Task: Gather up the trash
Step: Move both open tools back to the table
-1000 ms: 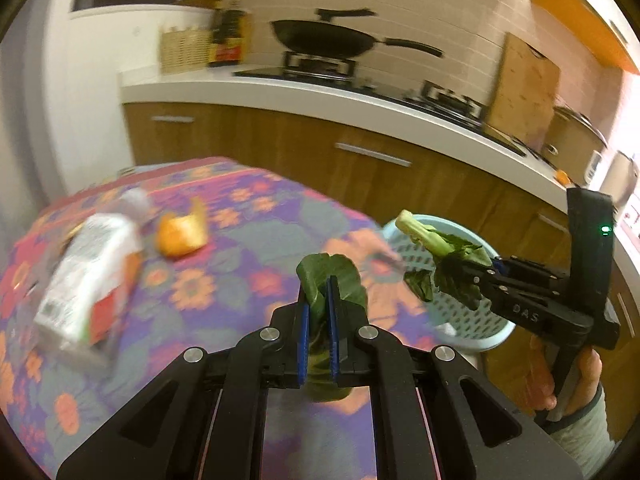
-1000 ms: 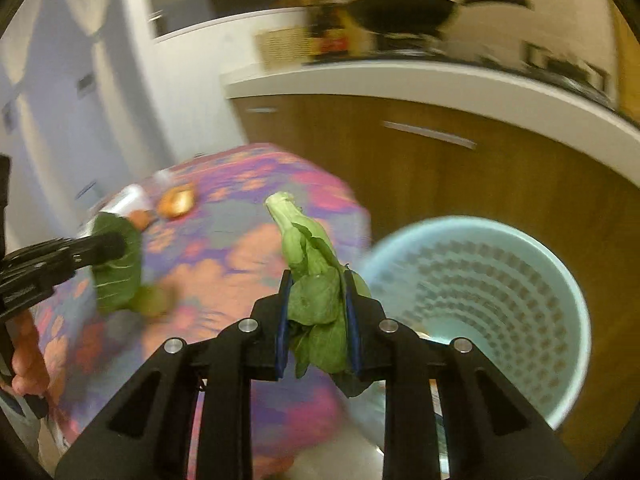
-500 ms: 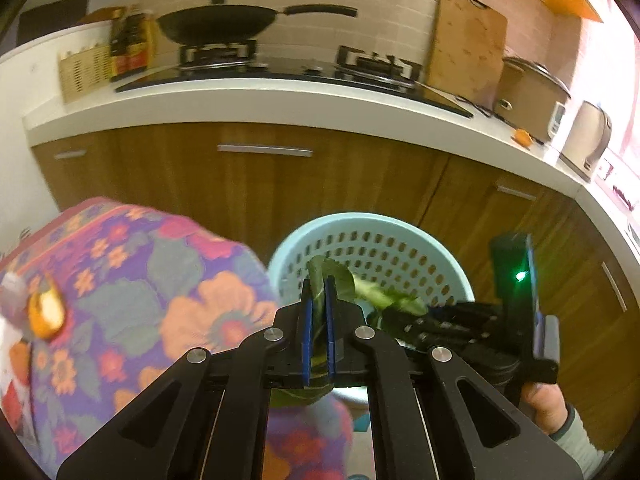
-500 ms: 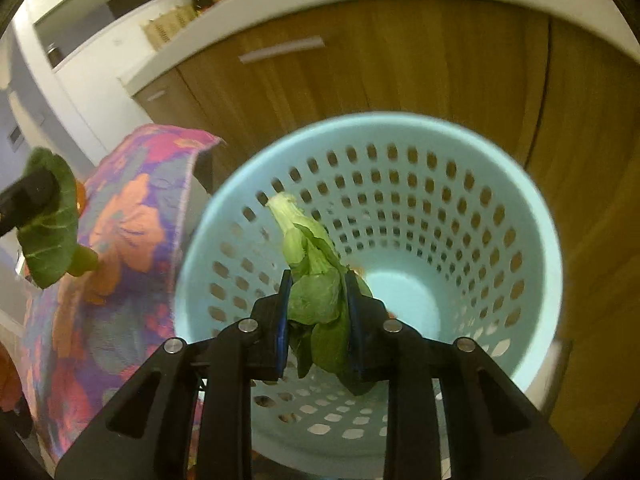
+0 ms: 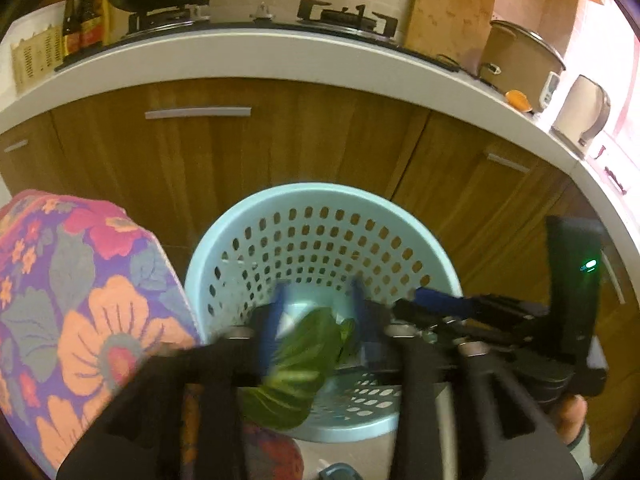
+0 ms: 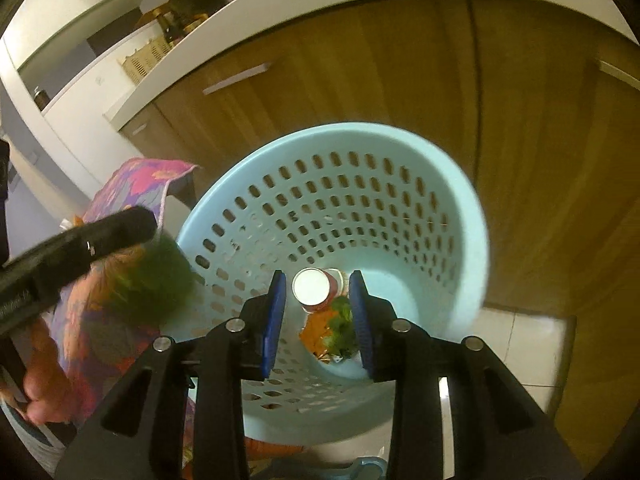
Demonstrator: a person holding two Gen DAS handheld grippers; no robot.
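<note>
Dropping greens into the bin

Left gripper (image 5: 316,324) opening, leaf (image 5: 296,364) loose between its jaws above the basket (image 5: 320,196); right gripper (image 6: 318,312) opening, empty. Release over the middle.

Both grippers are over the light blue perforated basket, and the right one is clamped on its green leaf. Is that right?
Not quite. The right gripper has nothing between its jaws, which are opening; the right wrist view shows straight through to the scraps at the bottom of the basket. The rest holds: both grippers are over the basket, and a green leaf sits between the left gripper's opening jaws.
</note>
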